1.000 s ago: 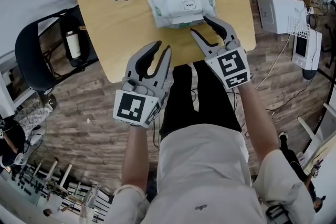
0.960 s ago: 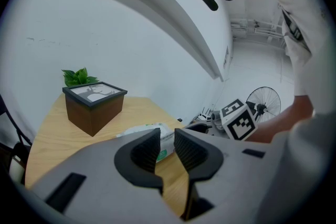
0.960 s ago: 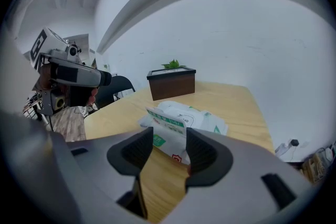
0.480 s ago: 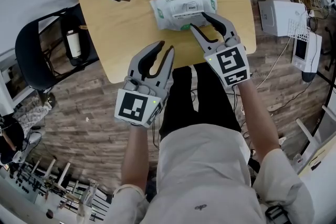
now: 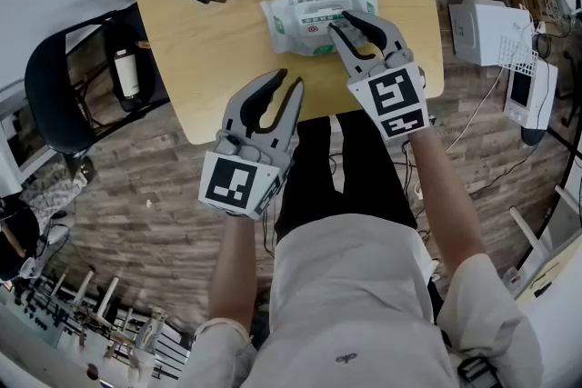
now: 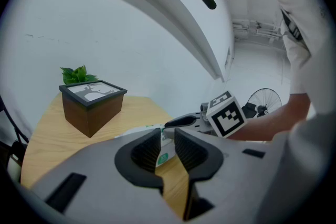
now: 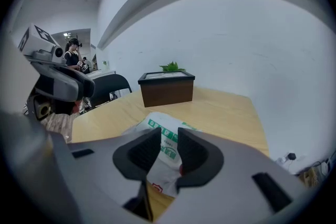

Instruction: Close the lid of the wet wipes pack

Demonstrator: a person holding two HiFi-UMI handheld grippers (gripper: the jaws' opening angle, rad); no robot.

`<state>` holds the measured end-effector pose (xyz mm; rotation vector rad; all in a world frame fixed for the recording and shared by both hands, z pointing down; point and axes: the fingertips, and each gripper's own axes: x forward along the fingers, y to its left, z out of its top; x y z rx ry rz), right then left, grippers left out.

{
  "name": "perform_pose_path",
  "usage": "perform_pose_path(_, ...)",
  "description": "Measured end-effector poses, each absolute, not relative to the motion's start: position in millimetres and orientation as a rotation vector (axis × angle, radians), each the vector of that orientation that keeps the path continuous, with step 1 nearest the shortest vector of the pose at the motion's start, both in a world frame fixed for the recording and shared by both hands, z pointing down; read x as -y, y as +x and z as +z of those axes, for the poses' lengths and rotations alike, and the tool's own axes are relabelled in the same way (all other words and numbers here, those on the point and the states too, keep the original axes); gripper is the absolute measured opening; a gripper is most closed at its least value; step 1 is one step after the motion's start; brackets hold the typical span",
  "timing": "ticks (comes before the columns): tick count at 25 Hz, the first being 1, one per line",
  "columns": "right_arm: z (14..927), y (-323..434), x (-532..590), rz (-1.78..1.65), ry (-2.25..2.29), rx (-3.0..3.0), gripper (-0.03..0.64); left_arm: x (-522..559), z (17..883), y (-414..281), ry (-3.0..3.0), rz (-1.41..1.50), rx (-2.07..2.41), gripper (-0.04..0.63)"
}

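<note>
Bright, even indoor light leaves soft shadows on the table [image 5: 227,59]; both gripper views bend into dark fisheye corners, the right gripper [image 7: 169,136] blurring up close.

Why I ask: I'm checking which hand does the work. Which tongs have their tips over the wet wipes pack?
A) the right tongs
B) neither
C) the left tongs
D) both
A: in the head view the right tongs reach over the wet wipes pack. They have just been closing to a narrow gap, and the pack shows through it unpinched. The left tongs hang at the near edge of the table.
</note>
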<state>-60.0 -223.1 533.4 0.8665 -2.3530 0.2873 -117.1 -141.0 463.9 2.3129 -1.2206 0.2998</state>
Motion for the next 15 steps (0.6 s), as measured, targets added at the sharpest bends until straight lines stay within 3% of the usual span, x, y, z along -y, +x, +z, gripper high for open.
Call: perform_pose_path(15, 544.1, -67.9, 245.3, 0.274, 0.838, 2.331, 0.023, 154.5, 470.0, -114.7, 2.291, 0.299, 1.232, 0.078)
